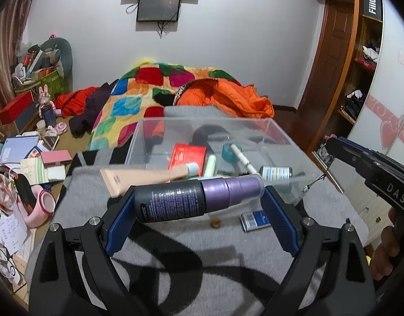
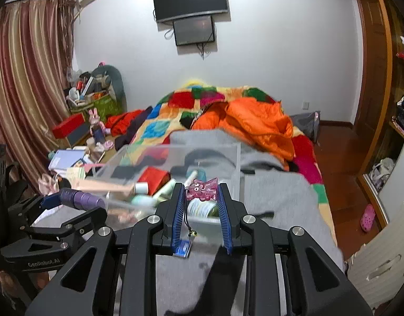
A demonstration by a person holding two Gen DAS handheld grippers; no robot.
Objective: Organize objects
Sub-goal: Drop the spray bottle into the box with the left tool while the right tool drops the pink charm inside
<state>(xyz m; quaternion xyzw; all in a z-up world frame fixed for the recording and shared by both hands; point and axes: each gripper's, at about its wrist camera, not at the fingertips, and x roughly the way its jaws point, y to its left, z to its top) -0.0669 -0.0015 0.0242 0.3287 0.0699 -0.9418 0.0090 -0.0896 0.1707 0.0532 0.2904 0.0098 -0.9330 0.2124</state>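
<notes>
My left gripper [image 1: 199, 197] is shut on a black and purple spray bottle [image 1: 191, 200], held crosswise just in front of a clear plastic box [image 1: 281, 131]; the bottle also shows in the right wrist view [image 2: 80, 199]. The box holds a red packet [image 1: 187, 155], a peach tube [image 1: 138, 177], a white pen [image 1: 242, 158] and a small green-labelled bottle [image 1: 277, 171]. My right gripper [image 2: 200, 188] is shut on a pink translucent charm [image 2: 202, 189] with a black cord, above the box's near edge [image 2: 175, 150].
A blue card [image 1: 255, 220] and a small brown bit [image 1: 216, 222] lie on the grey cloth [image 1: 175, 239] near the box. A colourful quilt [image 2: 196, 105] and orange jacket [image 2: 254, 123] lie behind. Clutter covers the desk at left [image 1: 23, 163]. A wardrobe [image 1: 360, 79] stands right.
</notes>
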